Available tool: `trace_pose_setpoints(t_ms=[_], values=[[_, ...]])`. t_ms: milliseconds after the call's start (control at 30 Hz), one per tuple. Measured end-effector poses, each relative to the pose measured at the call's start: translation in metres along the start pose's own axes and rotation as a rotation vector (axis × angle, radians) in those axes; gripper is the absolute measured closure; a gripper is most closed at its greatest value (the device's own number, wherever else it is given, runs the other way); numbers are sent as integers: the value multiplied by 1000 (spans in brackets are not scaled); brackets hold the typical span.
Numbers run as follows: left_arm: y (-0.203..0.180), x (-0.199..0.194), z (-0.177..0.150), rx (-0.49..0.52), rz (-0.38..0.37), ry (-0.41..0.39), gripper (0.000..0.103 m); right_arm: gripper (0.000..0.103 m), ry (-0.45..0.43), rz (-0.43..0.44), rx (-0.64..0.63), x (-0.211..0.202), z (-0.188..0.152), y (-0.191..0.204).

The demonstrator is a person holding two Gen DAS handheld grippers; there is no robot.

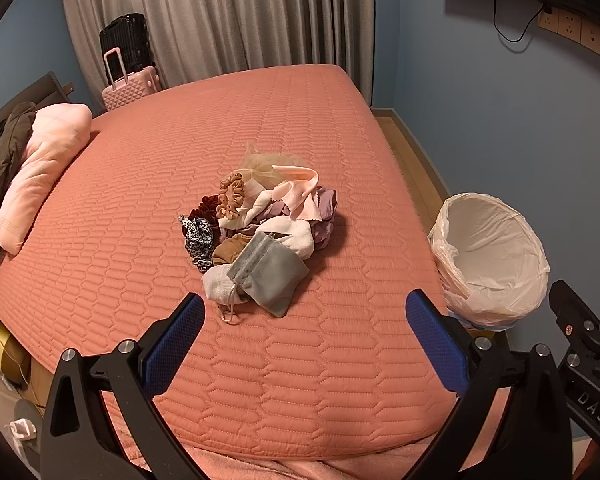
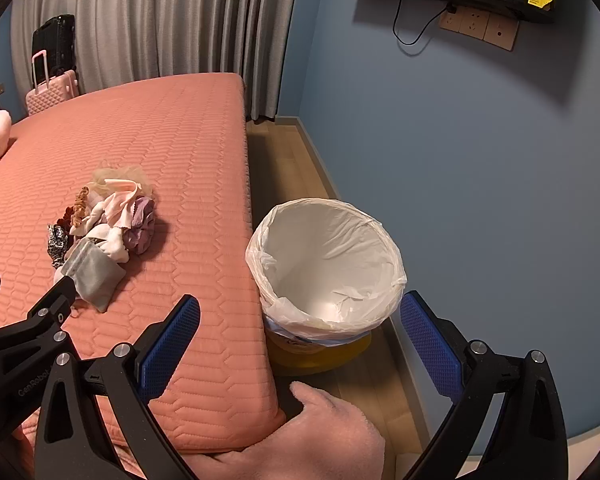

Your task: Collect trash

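A: Both sets of fingers spread, empty. Left gripper point(image 1: 304, 328) faces the scrap pile point(image 1: 260, 228) mid-bed point(image 1: 100, 280), nearer its right edge.

B: Risk: grey pouch point(image 1: 266, 276) snags neighbours, prob. dropping short of lined bin point(image 2: 328, 264) on the floor by the right gripper point(image 2: 300, 340).

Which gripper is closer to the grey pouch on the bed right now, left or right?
Left. The left gripper hangs open just short of the grey pouch, which lies between its fingers' line. The right gripper is open off toward the lined bin beside the bed.
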State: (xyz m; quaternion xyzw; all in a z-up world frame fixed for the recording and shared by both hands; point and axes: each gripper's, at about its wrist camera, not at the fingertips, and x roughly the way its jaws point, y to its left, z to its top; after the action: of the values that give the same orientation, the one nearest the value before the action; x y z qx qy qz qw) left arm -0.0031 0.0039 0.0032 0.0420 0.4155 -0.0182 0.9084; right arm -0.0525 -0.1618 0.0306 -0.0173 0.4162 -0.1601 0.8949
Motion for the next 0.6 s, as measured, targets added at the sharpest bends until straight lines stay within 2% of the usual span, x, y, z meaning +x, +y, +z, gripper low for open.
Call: trace_pose_setpoints(t_ms=[600], values=[[-1,0,1,-1,0,-2,7,6,-3,-5,-1,-1,3,-1]])
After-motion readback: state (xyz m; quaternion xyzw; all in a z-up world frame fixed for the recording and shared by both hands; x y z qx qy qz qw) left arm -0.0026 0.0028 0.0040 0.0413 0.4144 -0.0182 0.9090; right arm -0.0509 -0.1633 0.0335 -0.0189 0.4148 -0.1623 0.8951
